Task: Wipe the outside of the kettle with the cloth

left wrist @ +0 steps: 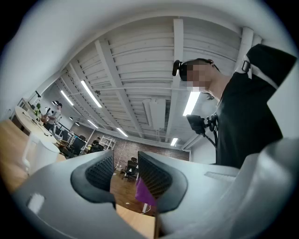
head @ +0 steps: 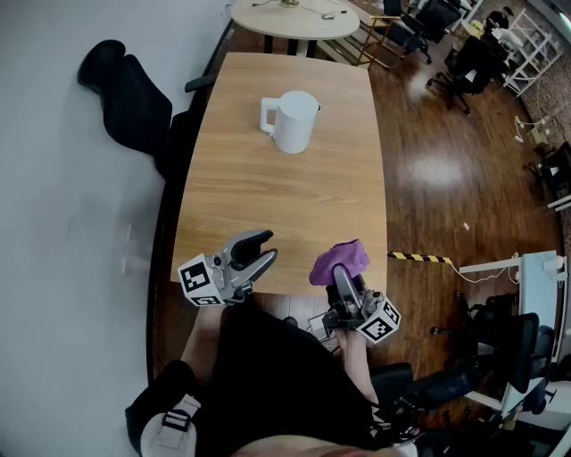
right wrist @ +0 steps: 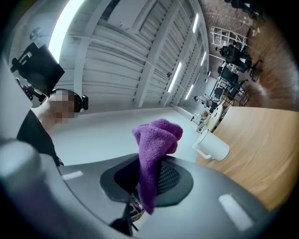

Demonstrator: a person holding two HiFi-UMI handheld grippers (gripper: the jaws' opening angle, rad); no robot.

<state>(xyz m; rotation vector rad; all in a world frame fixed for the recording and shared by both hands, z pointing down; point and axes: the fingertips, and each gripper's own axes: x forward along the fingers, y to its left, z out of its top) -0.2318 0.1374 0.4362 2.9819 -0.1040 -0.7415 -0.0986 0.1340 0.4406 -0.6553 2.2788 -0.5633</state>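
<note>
The long wooden table stretches away from you. A black chair stands at its left side and a round pale table beyond its far end.

The white kettle stands upright on the far half of the table, with its handle to the left, well apart from both of your grippers. The right gripper view shows it small and far ahead.

You hold both grippers at the near edge of the table. Your left gripper has its jaws moderately apart, and its own view shows only floor and the table edge in the gap, so it holds nothing.

Your right gripper has its jaws closed on the purple cloth. In its own view the cloth is pinched in the middle, bunches up above the jaws, and a short end hangs below them.
</note>
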